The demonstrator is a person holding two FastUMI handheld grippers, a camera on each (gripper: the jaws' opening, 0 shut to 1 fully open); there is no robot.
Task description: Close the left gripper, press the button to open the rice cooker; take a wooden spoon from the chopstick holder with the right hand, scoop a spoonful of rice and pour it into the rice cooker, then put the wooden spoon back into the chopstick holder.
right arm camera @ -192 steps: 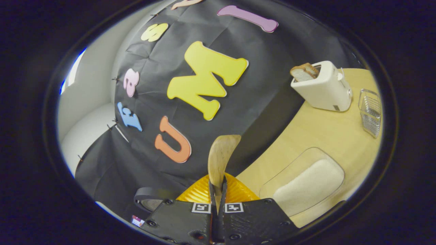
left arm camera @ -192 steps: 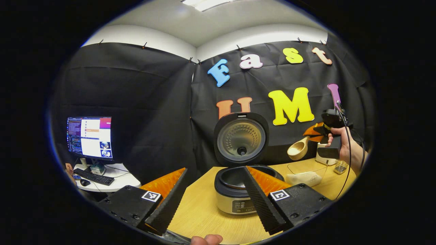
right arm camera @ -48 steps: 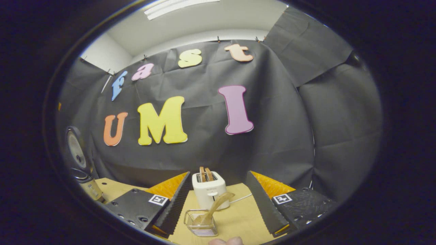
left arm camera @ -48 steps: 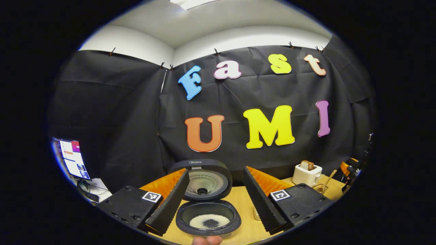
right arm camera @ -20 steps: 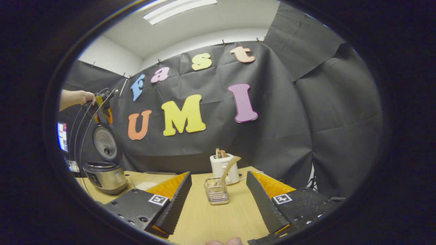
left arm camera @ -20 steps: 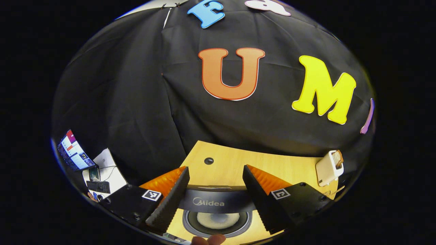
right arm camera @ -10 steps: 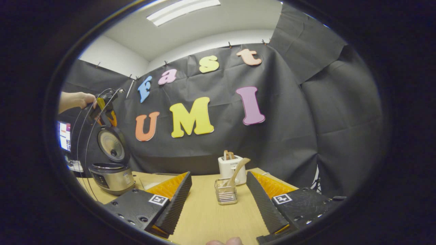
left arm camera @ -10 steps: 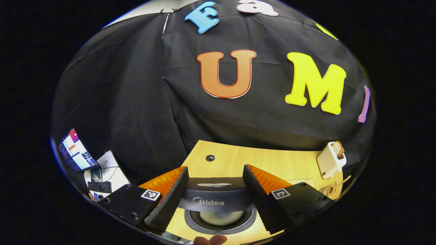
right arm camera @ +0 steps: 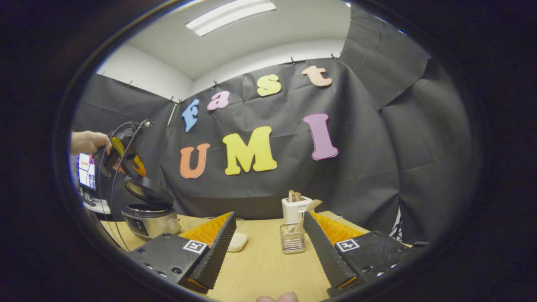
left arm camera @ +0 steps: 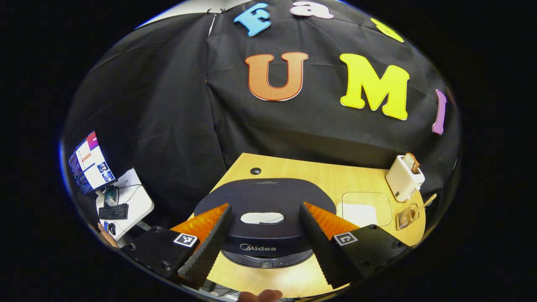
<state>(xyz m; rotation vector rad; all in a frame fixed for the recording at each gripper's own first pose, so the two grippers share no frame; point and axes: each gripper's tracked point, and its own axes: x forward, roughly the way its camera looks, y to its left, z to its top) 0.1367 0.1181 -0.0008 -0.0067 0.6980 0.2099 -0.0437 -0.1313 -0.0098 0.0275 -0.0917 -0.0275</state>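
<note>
The rice cooker sits just below my left gripper, whose fingers stand open astride the dark lid. In the right gripper view the lid hangs about half lowered over the cooker body, with the left gripper and a hand on top of it. My right gripper is open and holds nothing, short of the wire chopstick holder. The wooden spoon leans in that holder. The holder and spoon also sit at the table's right end.
A white toaster with bread stands behind the holder. A clear tray of rice lies right of the cooker, and its white heap shows by my right gripper's left finger. A monitor and keyboard sit on a side desk at left.
The cooker lid has swung down from upright to about half lowered, with the left gripper following it. The right gripper has drawn back a little from the holder, still open.
</note>
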